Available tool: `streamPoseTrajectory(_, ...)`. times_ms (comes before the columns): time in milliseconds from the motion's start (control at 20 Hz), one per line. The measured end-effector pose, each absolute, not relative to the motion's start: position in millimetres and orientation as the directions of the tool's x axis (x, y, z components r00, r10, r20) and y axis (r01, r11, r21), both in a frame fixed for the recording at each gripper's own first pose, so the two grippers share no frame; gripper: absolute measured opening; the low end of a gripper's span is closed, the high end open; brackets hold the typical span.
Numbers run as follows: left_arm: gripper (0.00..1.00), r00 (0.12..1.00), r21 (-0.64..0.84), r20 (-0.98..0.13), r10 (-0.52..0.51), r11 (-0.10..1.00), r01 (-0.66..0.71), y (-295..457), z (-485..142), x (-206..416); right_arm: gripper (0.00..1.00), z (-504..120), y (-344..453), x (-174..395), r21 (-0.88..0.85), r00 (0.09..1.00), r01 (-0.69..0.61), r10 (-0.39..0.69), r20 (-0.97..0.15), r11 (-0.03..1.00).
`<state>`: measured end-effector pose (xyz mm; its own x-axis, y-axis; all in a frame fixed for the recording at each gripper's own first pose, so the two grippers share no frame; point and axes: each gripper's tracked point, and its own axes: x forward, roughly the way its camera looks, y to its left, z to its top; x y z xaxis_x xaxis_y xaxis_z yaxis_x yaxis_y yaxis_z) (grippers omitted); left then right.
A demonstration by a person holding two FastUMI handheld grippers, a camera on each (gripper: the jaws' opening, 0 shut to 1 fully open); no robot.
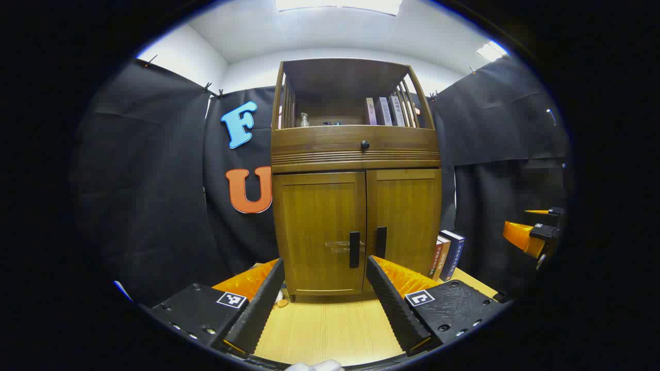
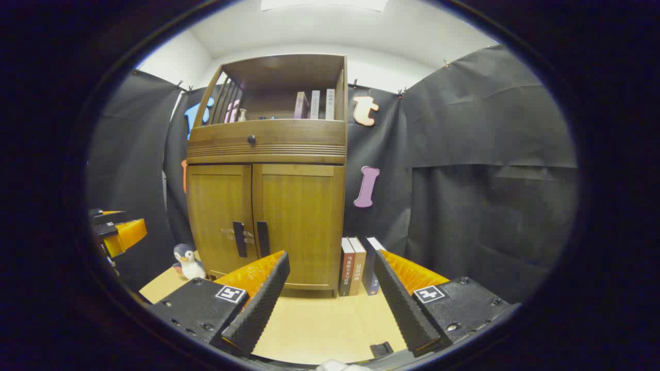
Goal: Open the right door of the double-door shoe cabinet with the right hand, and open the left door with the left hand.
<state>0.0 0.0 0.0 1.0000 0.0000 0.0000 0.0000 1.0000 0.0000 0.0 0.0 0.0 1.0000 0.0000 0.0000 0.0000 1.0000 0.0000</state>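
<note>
The wooden shoe cabinet (image 1: 356, 154) stands on the table with both lower doors shut. In the left gripper view its left door (image 1: 317, 221) and right door (image 1: 410, 211) meet at two dark vertical handles (image 1: 354, 249) (image 1: 381, 242). My left gripper (image 1: 326, 263) is open and empty, a short way in front of the left door. In the right gripper view the right door (image 2: 304, 221) and its handle (image 2: 263, 239) lie ahead and to the left. My right gripper (image 2: 331, 256) is open and holds nothing, facing the cabinet's right edge.
Several books (image 2: 356, 265) lean upright against the cabinet's right side. A penguin toy (image 2: 188, 263) sits on the wooden table (image 2: 319, 319) by the cabinet's left side. More books and a small bottle (image 1: 304, 120) stand on the upper shelf. Black cloth walls surround the booth.
</note>
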Motion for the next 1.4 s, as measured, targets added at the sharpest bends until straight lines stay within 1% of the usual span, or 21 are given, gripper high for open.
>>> streamPoseTrajectory(1000, 0.96, 1.0, 0.019, -0.018, 0.006, 1.0, -0.006, 12, -8, -5, 1.0, -5, 21, 3, -0.018, 0.999, -0.032, 0.031, -0.016, 0.999)
streamPoseTrajectory(1050, 1.0, 1.0, 0.019, -0.019, 0.006, 1.0, -0.005, 12, -8, -5, 1.0, -8, 23, 6, -0.018, 0.999, -0.034, 0.034, -0.018, 0.999)
streamPoseTrajectory(1150, 1.0, 1.0, 0.026, -0.013, 0.009, 1.0, -0.008, 13, -8, -8, 1.0, -16, 26, 13, -0.024, 0.998, -0.043, 0.042, -0.036, 0.999)
streamPoseTrajectory(1200, 0.95, 1.0, 0.032, -0.011, 0.013, 0.999, -0.013, 15, -8, -10, 1.0, -20, 28, 19, -0.028, 0.998, -0.047, 0.046, -0.043, 0.999)
streamPoseTrajectory(1400, 0.96, 1.0, 0.022, -0.007, 0.023, 1.0, -0.023, 20, -10, -22, 1.0, -40, 46, 52, -0.045, 0.995, -0.085, 0.082, -0.064, 0.995)
